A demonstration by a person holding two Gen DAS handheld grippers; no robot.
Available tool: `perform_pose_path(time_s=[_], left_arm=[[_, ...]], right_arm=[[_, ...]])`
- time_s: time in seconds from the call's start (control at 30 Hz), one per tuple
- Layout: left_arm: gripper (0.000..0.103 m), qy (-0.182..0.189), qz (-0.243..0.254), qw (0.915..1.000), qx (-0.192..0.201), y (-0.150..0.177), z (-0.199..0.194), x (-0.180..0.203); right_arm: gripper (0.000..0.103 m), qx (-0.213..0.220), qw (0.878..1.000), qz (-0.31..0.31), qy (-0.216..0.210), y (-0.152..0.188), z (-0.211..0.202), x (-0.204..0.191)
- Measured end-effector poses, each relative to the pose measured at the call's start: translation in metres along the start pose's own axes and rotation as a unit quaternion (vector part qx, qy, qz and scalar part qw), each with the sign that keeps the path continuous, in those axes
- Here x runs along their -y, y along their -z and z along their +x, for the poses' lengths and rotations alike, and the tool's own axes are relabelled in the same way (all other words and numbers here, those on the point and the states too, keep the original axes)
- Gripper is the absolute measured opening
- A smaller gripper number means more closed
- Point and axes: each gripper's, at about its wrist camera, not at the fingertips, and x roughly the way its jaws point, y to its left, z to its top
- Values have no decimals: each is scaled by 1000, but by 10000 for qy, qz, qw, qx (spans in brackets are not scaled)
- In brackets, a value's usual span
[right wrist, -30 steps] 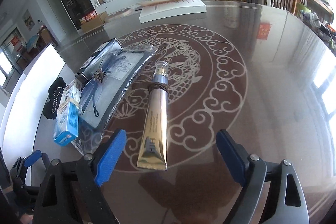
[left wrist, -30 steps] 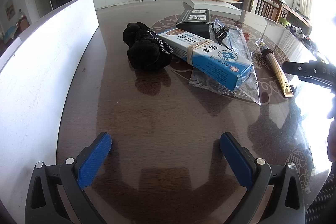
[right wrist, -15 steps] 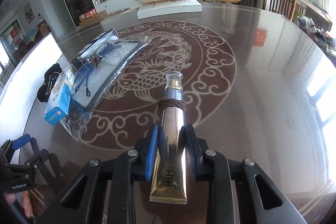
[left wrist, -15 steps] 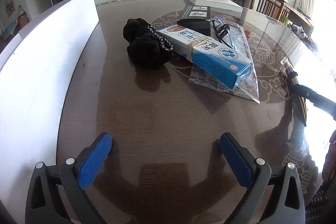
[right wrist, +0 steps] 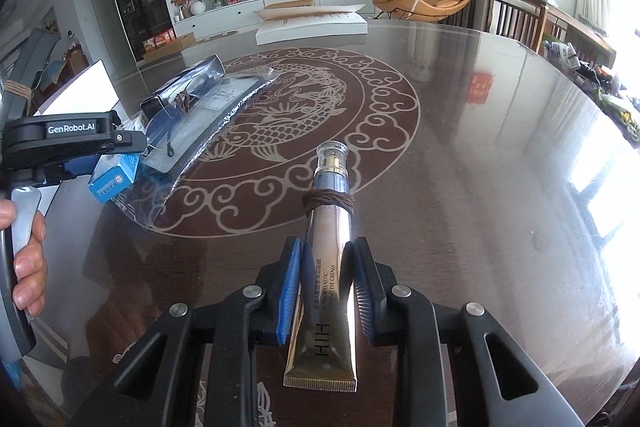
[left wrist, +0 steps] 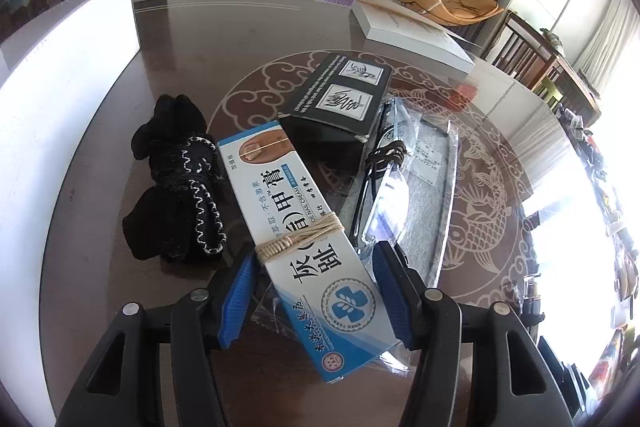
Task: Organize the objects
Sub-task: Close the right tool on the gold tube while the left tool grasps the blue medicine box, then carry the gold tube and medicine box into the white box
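Note:
My left gripper [left wrist: 316, 291] stands around the near end of a blue and white nail cream box [left wrist: 304, 239] bound with tan cord; its blue pads are at the box's sides, and I cannot tell if they press it. The box lies partly on a clear plastic bag with glasses [left wrist: 394, 187]. My right gripper [right wrist: 326, 287] is shut on a gold eye cream tube [right wrist: 330, 267] with a brown cord around its neck, held above the table. The left gripper body [right wrist: 68, 137] also shows in the right wrist view, over the blue box [right wrist: 114, 175].
A black fabric bundle with a chain [left wrist: 176, 183] lies left of the box. A black booklet box [left wrist: 340, 99] sits behind it. A white flat box [left wrist: 412, 35] lies at the far side. A white board [left wrist: 60, 99] runs along the dark glossy table's [right wrist: 480, 167] left edge.
My left gripper moved forward to the blue box and its jaws narrowed around it. My right gripper, shut on the tube, lifted it and kept hold.

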Motion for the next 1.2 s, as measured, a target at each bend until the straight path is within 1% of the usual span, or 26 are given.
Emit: perform_pose_path(time_s=[0.03,0.07,0.1,0.17,0.27,0.37,0.4,0.43,0.47,0.5,0.53,0.57,0.63,0.67,0.77,0.8,0.83,0.87,0.9,0.93,0.97,1.0,1.03,1.1,1.17,1.2], left_arm=[[53,-17,-6,10000,69,4,-4,-3],[49,-52,78,9999,104,9,-8,-4],[47,-32,187,9998,117,17,-14,-7],[47,-30,394,9992,92,36,-29,-15],[47,-135,746,9971,3,69,-49,-29],[47,-213,998,9946,-161,95,-57,-42],[48,-268,1125,9933,-88,101,-59,-44],[50,-372,1268,9912,-53,104,-60,-44],[58,-456,1371,9895,-44,106,-59,-44],[63,-493,1387,9891,-12,107,-59,-47],[69,-521,1356,9894,-31,106,-57,-49],[70,-474,1296,9904,-37,104,-56,-50],[71,-471,1252,9910,1,101,-54,-52],[71,-468,1270,9908,27,101,-54,-51],[70,-446,1289,9906,83,100,-53,-50],[68,-427,1290,9906,131,102,-54,-50],[57,-424,1315,9902,218,104,-57,-50],[43,-376,1362,9896,283,105,-58,-49],[44,-378,1423,9886,302,106,-59,-47],[43,-355,1437,9884,329,107,-59,-47],[43,-289,1419,9889,341,109,-59,-48],[43,-218,1386,9894,376,111,-61,-50],[43,-117,1333,9900,437,113,-66,-51],[43,107,1272,9895,681,117,-83,-52],[43,252,1308,9866,945,121,-102,-51],[43,357,1311,9849,1078,122,-112,-50]], right_arm=[[27,0,10000,5,-9,0,0,1],[27,-5,10000,19,-27,0,0,1],[27,-19,10000,45,-50,0,1,2],[27,-20,9999,82,-99,0,2,3],[28,-21,9999,74,-98,-1,2,4],[28,-19,9999,93,-125,0,2,4],[28,-19,9998,118,-173,0,2,5],[28,-20,9995,163,-280,0,1,7],[31,-29,9987,237,-458,0,0,11],[35,-32,9972,353,-660,1,-1,16],[46,-56,9951,518,-844,1,-2,22],[53,-70,9928,710,-965,2,-4,30],[55,-89,9899,928,-1063,1,-9,42],[55,-138,9900,920,-1063,-2,-12,45],[55,-330,9941,542,-883,-11,-14,36],[55,-448,9948,375,-840,-14,-12,30],[55,-586,9947,226,-812,-17,-7,22],[55,-729,9941,99,-796,-20,-1,14],[55,-867,9932,-14,-771,-23,6,6],[50,-963,9927,-103,-719,-25,14,0],[31,-969,9936,-204,-549,-27,19,-5],[27,-946,9944,-342,-331,-28,20,-10],[26,-942,9946,-328,-303,-28,19,-11],[26,-867,9949,-68,-512,-25,9,-7],[26,-678,9954,-31,-673,-22,-9,-10],[26,-575,9950,-22,-819,-22,-20,-12]])
